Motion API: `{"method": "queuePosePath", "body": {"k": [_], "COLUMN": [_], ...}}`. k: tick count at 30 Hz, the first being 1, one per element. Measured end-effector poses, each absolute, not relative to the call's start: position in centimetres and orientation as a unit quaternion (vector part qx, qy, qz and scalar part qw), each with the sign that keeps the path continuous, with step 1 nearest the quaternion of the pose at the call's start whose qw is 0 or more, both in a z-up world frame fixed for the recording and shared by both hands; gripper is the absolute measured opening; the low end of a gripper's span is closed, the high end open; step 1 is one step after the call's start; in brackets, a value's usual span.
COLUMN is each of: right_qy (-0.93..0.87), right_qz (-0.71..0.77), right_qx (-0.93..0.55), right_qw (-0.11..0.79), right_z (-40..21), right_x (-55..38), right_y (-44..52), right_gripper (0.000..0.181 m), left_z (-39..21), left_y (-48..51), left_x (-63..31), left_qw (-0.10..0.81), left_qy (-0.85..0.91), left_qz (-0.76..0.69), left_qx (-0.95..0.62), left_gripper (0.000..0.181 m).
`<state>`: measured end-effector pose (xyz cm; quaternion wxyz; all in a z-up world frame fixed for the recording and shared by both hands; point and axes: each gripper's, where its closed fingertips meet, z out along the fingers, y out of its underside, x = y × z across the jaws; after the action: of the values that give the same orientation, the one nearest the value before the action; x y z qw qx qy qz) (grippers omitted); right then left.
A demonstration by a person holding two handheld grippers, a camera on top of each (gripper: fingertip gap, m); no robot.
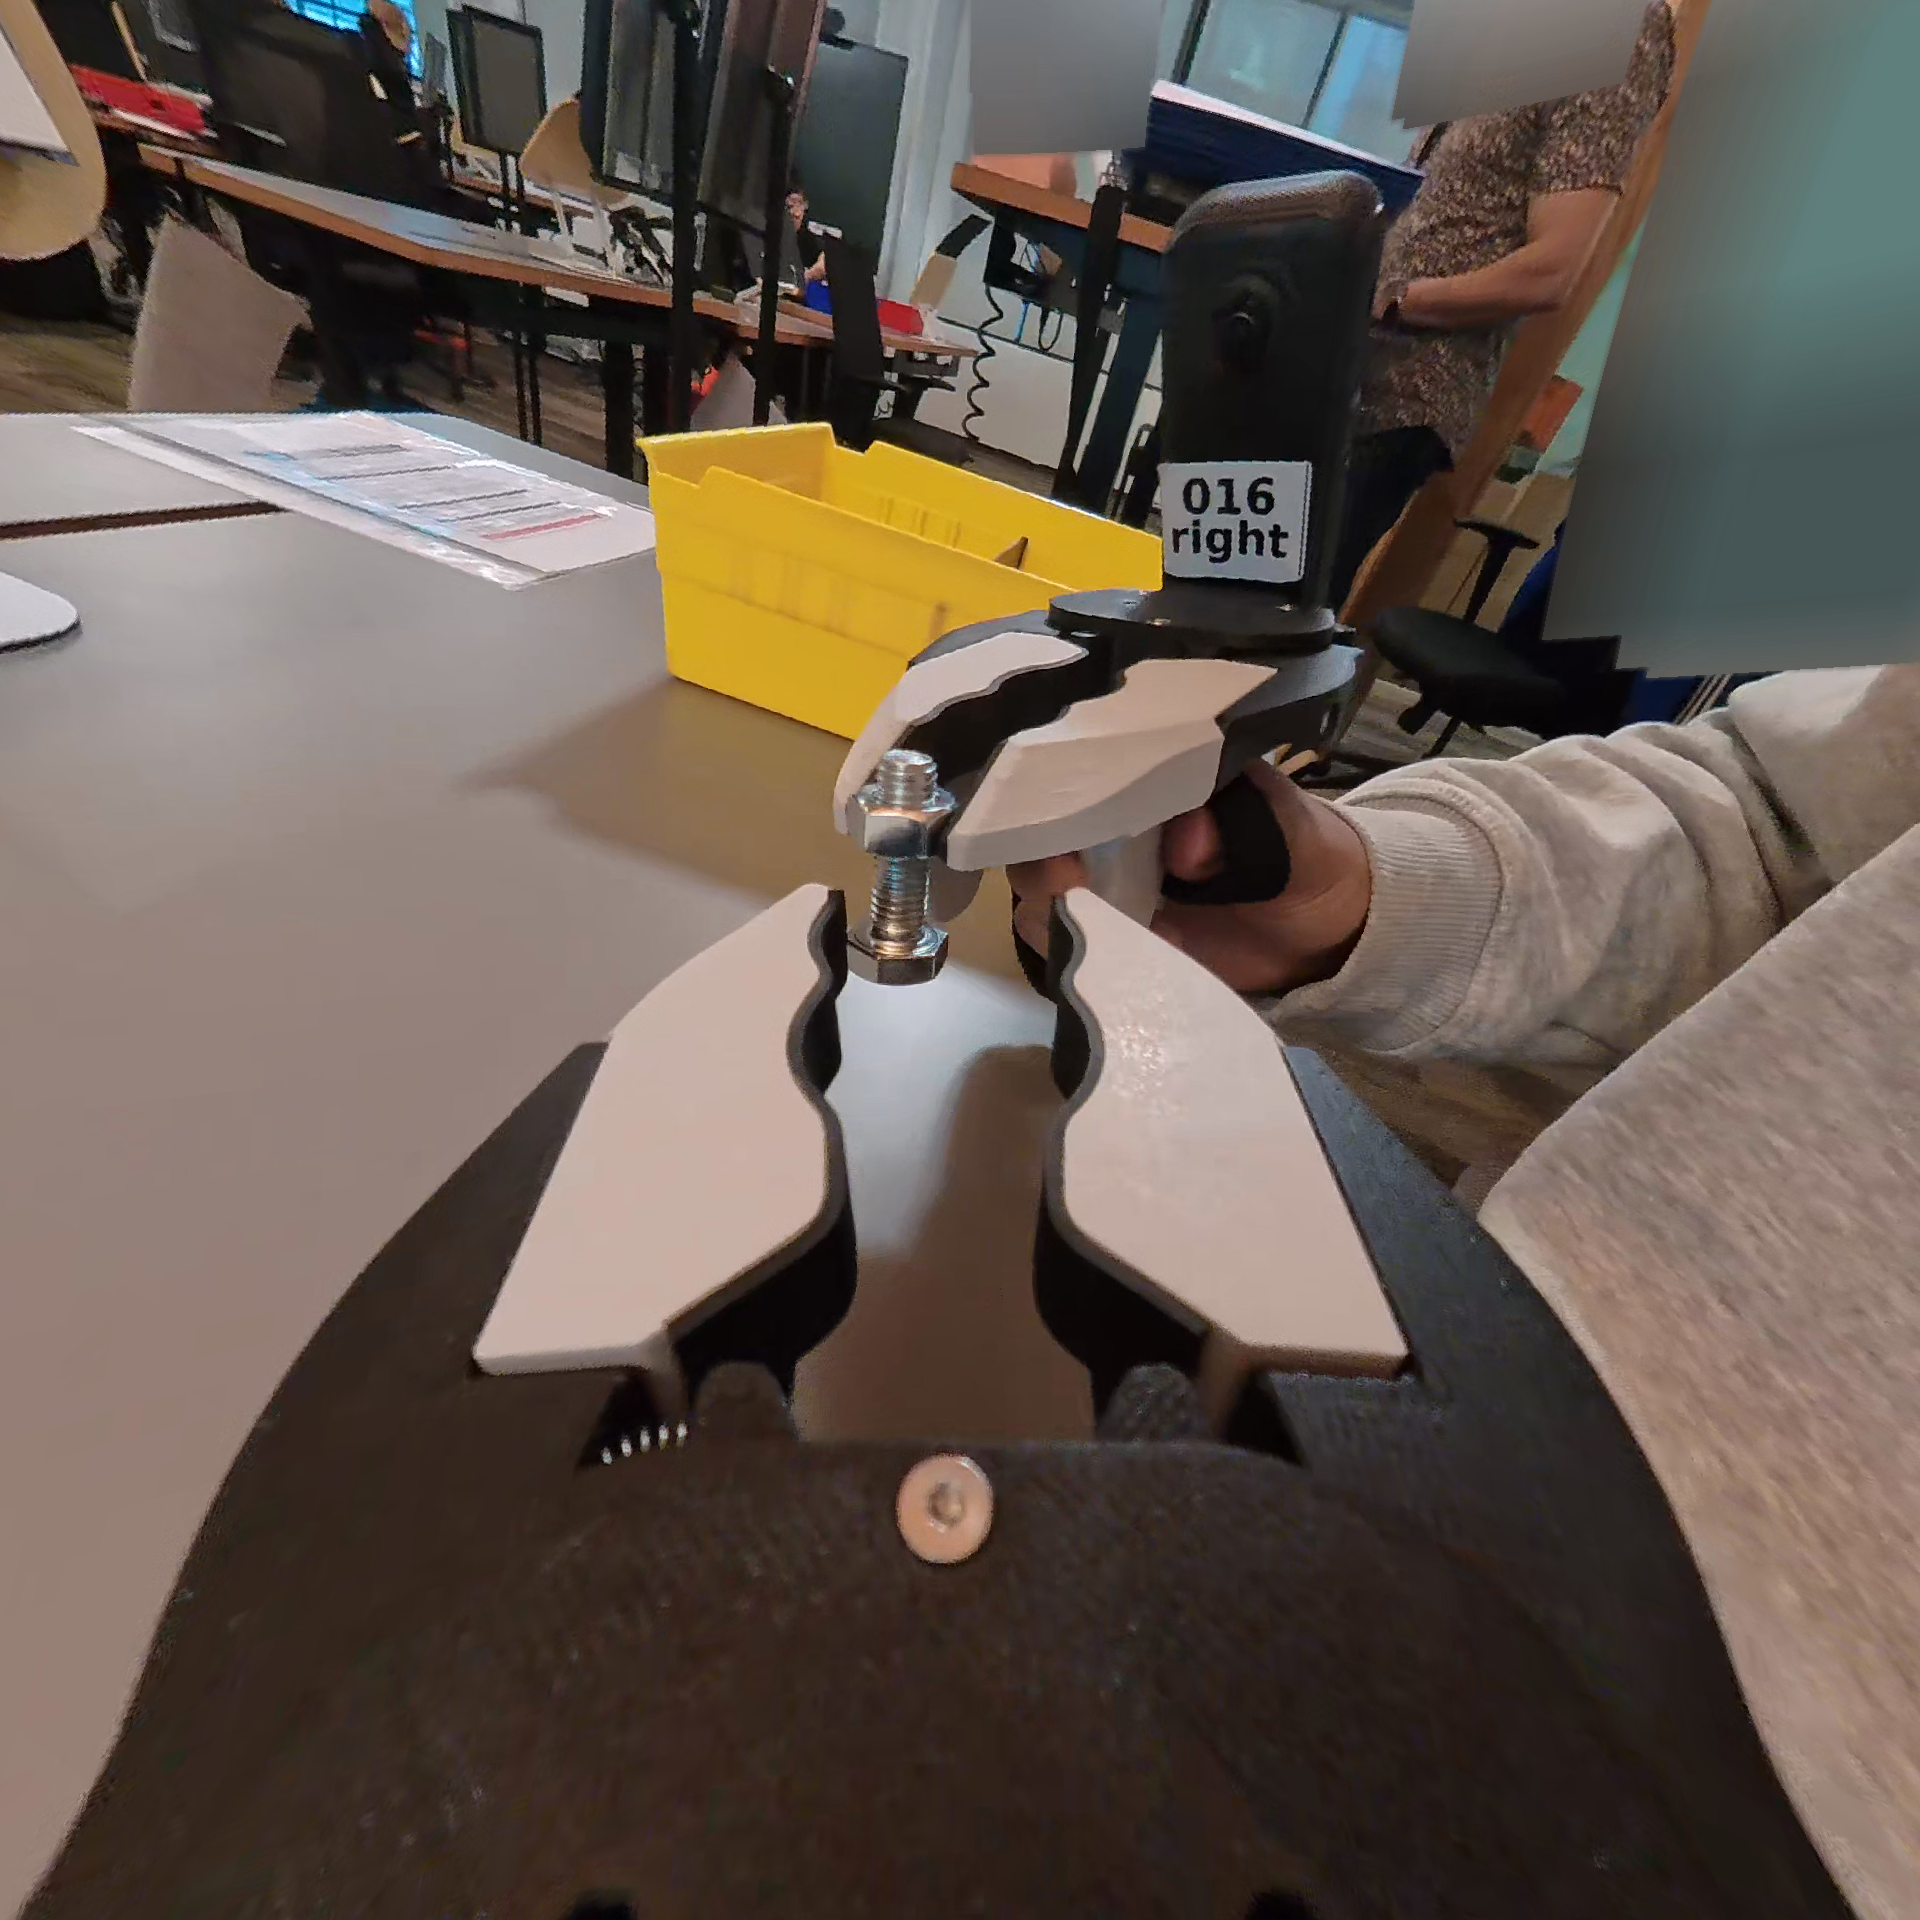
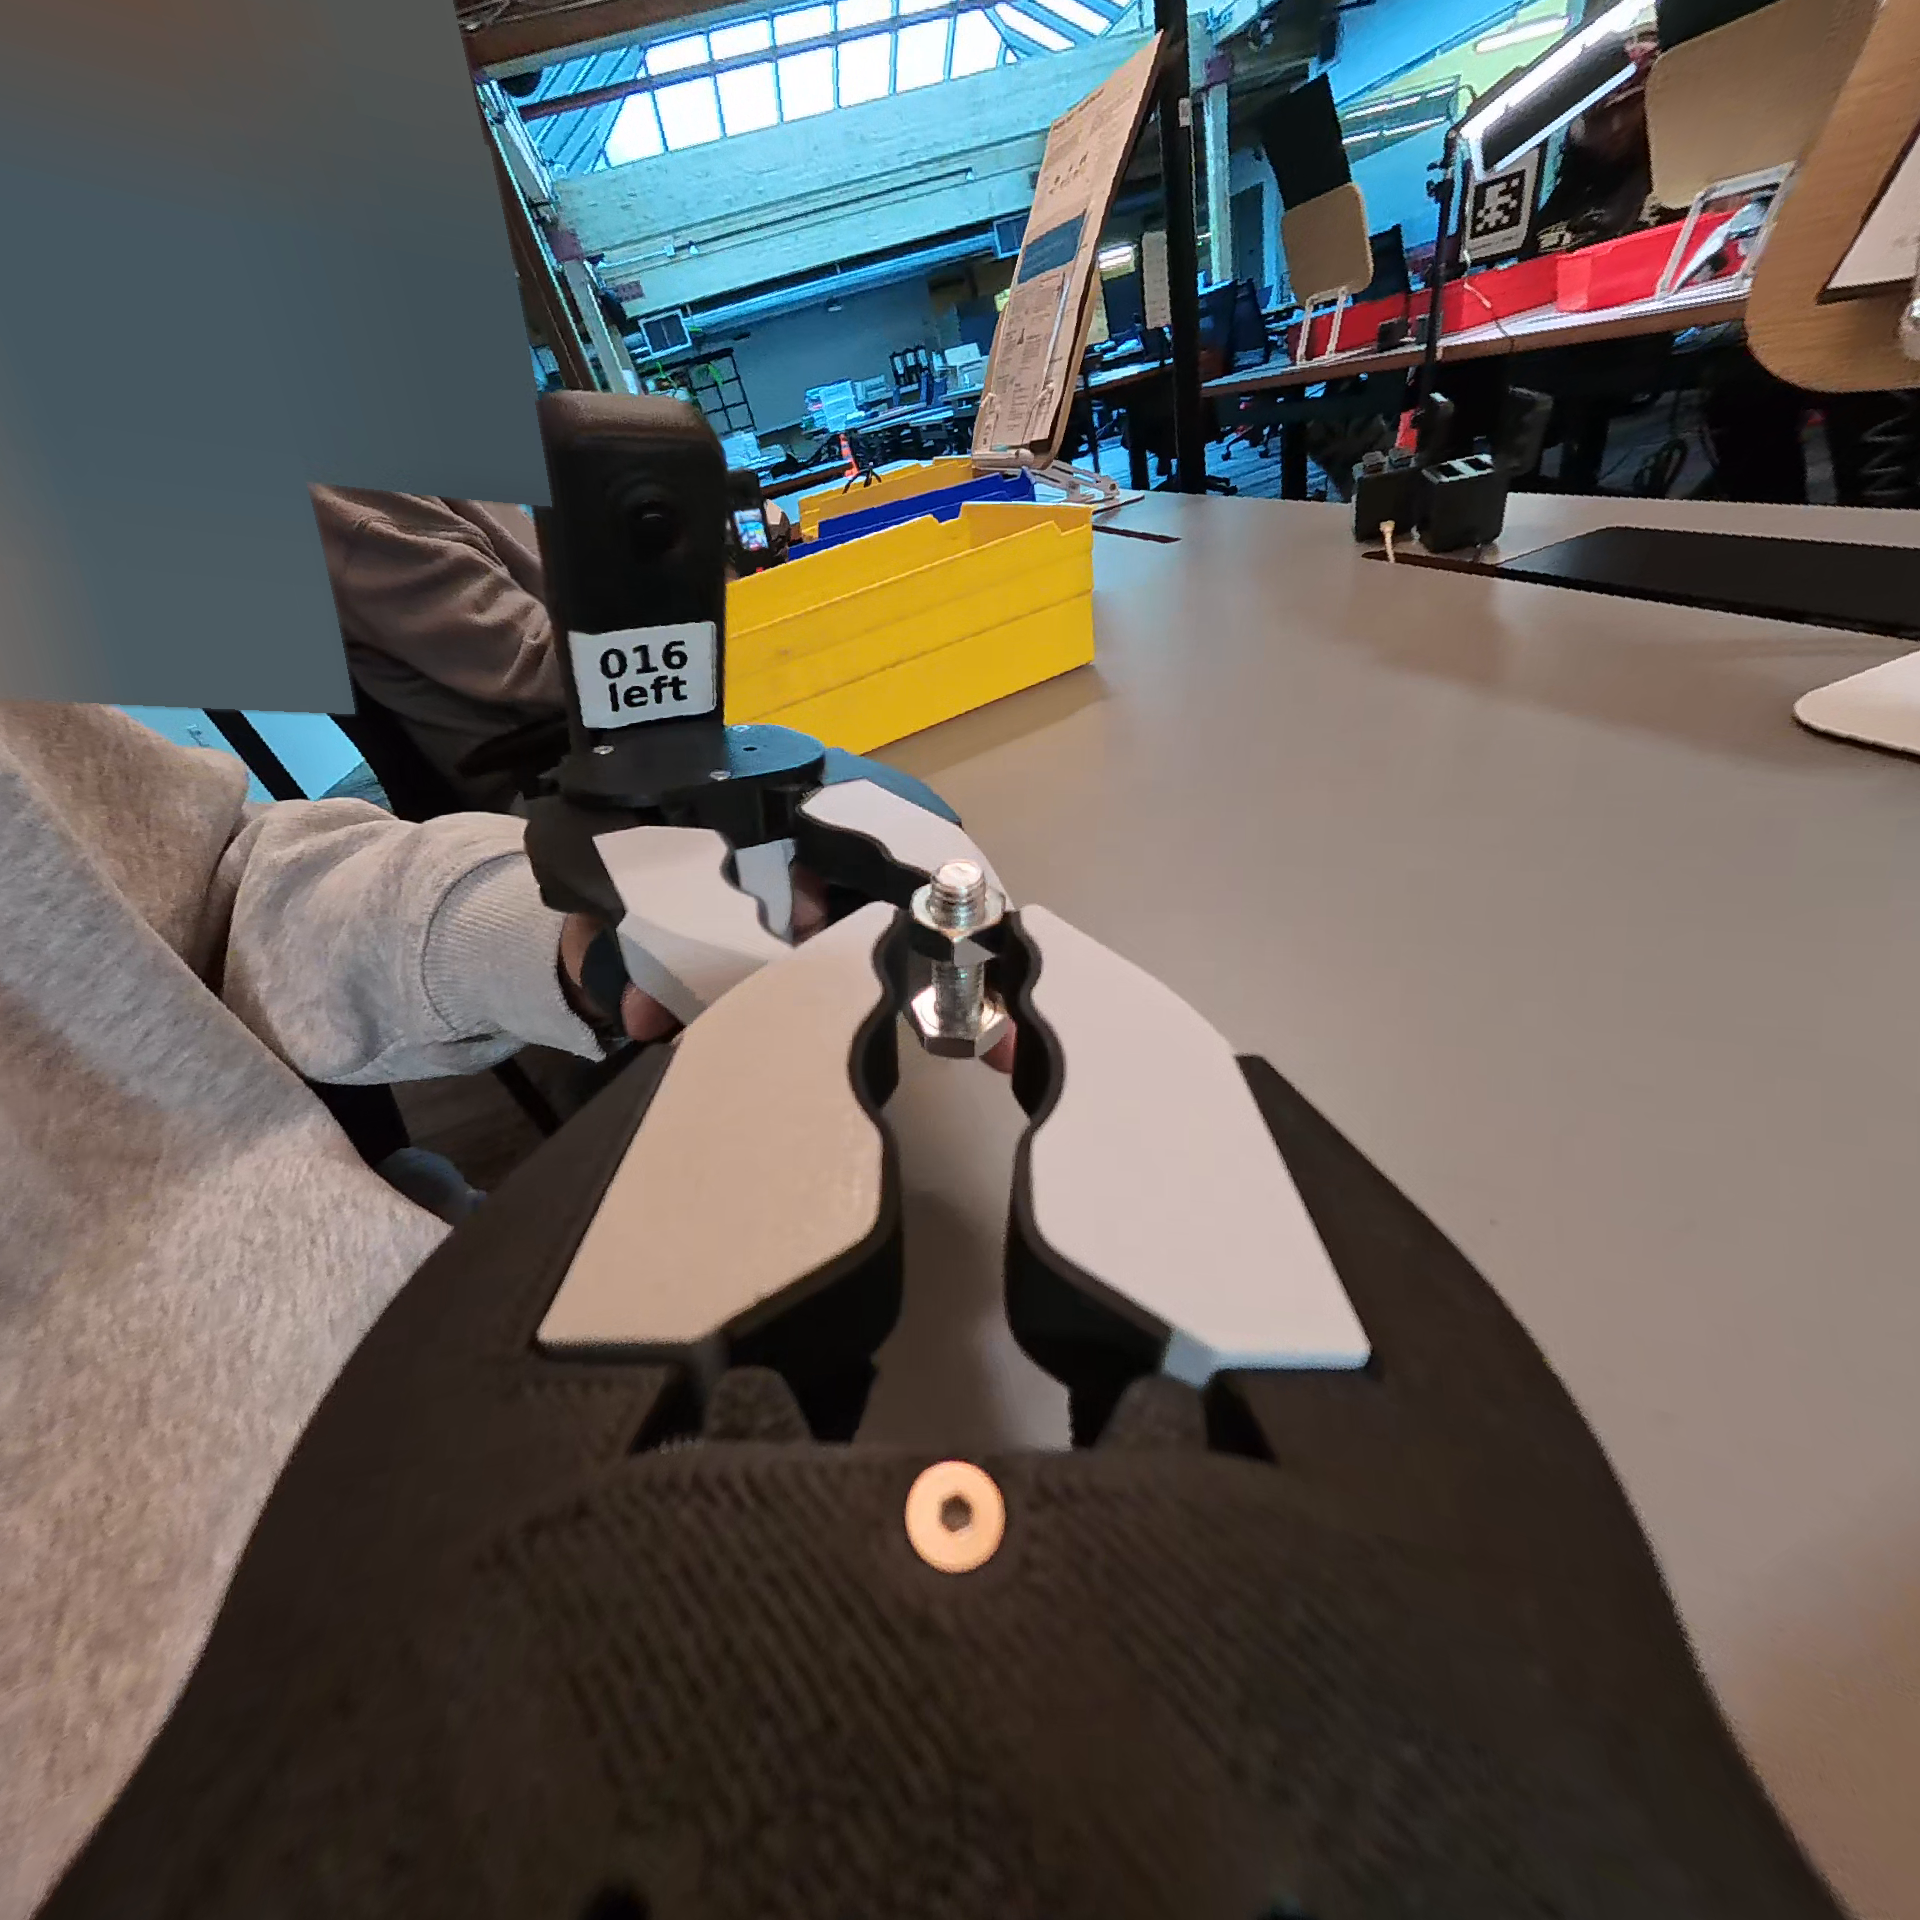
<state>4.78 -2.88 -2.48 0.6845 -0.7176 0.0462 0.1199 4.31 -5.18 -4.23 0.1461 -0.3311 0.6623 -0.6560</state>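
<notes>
A silver bolt (image 2: pixel 956 982) stands upright above the grey table (image 1: pixel 312 831), head (image 1: pixel 899 951) down, with a hex nut (image 2: pixel 951 940) partway along its thread. My right gripper (image 2: pixel 958 935) is shut on the nut and holds the bolt off the table; it also shows in the left wrist view (image 1: pixel 914 805). My left gripper (image 1: pixel 940 920) is open and empty, just below the right one. The bolt head sits beside its left fingertip (image 1: pixel 821 925). In the right wrist view the left gripper (image 2: pixel 873 883) lies behind the bolt, jaws apart.
A yellow bin (image 1: pixel 831 582) stands behind the grippers, with a blue bin (image 2: pixel 914 509) beyond it. A laminated sheet (image 1: pixel 416 488) lies at the far left. A white stand base (image 2: pixel 1870 707), a black mat (image 2: pixel 1714 571) and small black boxes (image 2: pixel 1434 509) sit to the right. A person (image 1: pixel 1486 239) stands behind. The grippers are tip to tip, or close to it.
</notes>
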Motion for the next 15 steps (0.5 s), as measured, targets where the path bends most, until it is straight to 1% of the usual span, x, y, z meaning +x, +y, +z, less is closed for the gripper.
{"method": "queuePosePath", "body": {"k": [1, 2, 5, 9, 12, 15], "right_qy": [0.046, 0.047, 0.047, 0.022, 0.003, -0.011], "right_qz": [0.121, 0.122, 0.127, 0.138, 0.145, 0.156], "right_qx": [-0.717, -0.713, -0.706, -0.707, -0.707, -0.707], "right_qw": [0.685, 0.688, 0.695, 0.693, 0.692, 0.690], "right_z": [-2.4, -2.2, -1.9, -1.9, -1.8, -1.7], "right_x": [4.8, 4.9, 5.1, 4.3, 3.5, 3.1], "right_y": [-2.9, -3.0, -3.3, -3.1, -3.0, -3.0], "right_gripper": [0.017, 0.017, 0.017, 0.017, 0.017, 0.017], "left_z": [-4.2, -4.4, -5.2, -5.1, -5.0, -4.8], "left_y": [-5.2, -5.0, -4.8, -4.7, -5.0, -5.1], "left_x": [4.3, 4.5, 4.7, 4.7, 4.2, 4.0], "left_qw": [0.155, 0.166, 0.171, 0.162, 0.139, 0.136], "left_qy": [0.665, 0.668, 0.685, 0.678, 0.680, 0.677], "left_qz": [-0.653, -0.646, -0.625, -0.632, -0.643, -0.651], "left_qx": [-0.328, -0.329, -0.333, -0.338, -0.325, -0.314], "left_gripper": [0.041, 0.049, 0.054, 0.051, 0.046, 0.041]}}
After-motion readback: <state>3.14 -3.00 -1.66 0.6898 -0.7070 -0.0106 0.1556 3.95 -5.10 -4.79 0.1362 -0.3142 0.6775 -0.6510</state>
